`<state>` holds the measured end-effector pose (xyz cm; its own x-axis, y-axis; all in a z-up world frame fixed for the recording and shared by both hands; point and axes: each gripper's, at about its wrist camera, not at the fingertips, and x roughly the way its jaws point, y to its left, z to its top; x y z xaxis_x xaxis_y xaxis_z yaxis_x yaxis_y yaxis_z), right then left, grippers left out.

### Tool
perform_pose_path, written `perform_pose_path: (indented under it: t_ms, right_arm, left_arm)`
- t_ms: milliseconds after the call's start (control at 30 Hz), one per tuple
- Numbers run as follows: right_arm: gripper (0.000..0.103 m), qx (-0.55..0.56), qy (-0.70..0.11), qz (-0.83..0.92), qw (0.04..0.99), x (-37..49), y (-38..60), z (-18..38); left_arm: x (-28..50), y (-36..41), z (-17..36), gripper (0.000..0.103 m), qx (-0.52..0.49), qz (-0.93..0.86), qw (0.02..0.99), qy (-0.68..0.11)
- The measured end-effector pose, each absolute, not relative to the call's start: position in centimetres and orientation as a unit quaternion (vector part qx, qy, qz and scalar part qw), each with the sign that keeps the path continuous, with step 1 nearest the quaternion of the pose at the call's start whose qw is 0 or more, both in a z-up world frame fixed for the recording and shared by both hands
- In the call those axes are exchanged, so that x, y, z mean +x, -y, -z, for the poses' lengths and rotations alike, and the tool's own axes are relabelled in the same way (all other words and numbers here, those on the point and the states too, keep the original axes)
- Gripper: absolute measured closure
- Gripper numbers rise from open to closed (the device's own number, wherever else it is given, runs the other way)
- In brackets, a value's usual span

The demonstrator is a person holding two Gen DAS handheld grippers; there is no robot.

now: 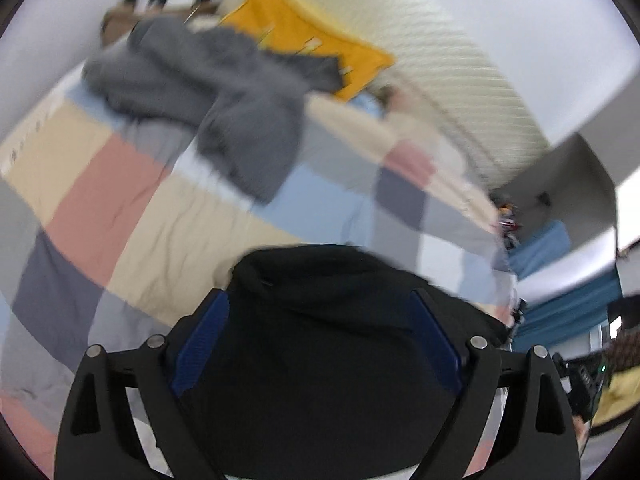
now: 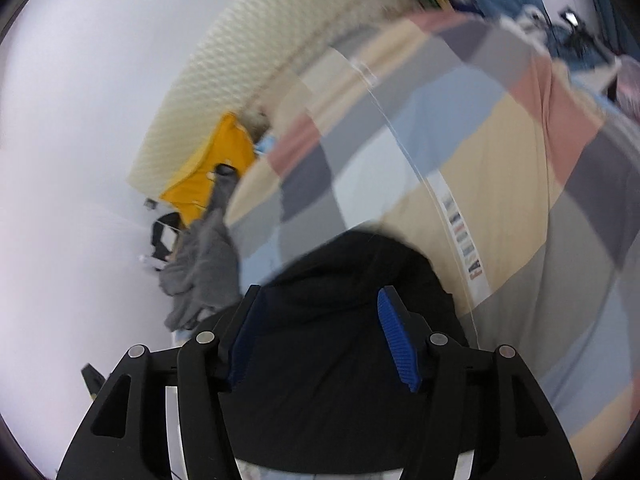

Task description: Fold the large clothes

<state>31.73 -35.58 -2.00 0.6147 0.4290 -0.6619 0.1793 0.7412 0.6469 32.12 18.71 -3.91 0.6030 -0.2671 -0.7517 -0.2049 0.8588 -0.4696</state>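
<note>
A black garment point(image 1: 328, 344) fills the space between the blue pads of my left gripper point(image 1: 320, 320), bunched up and lifted above the bed. In the right wrist view the same black garment point(image 2: 340, 340) sits bunched between the blue pads of my right gripper point(image 2: 320, 320). The jaws of both grippers stand wide apart around the thick cloth. Both views are blurred. A grey garment point(image 1: 224, 92) lies crumpled on the far part of the bed; it also shows in the right wrist view point(image 2: 204, 268).
The bed is covered by a patchwork quilt point(image 1: 132, 208) of beige, pink, grey and blue squares, seen too in the right wrist view point(image 2: 460, 152). A yellow cloth point(image 1: 308, 36) lies against the cream headboard point(image 1: 420, 40). White walls stand behind. Blue fabric point(image 1: 560, 312) hangs at right.
</note>
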Motion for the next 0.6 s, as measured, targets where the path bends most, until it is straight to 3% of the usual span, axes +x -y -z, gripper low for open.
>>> perform_pose_path:
  t_ms: [167,300,433,600]
  right_arm:
    - [0.034,0.277,-0.383,-0.081,0.878,29.7,32.0,-5.9]
    - [0.029,0.206,-0.367,-0.090,0.903,29.1,27.5,-7.2]
    - [0.027,0.146,-0.361,-0.099,0.916,29.5,22.9,-4.1]
    - [0.027,0.119,-0.374,-0.111,0.913,30.7,19.5,4.1]
  left_arm:
    - [31.0,-12.9,-3.6,0.012,-0.191,0.056,0.904,-0.379]
    - [30.6,-7.7,-4.9,0.012,-0.107,0.066,0.930,-0.345]
    - [31.1,-3.8,-0.7,0.012,-0.026,0.073,0.938,-0.337]
    - [33.1,-2.3,7.5,0.012,0.025,0.050,0.924,-0.377]
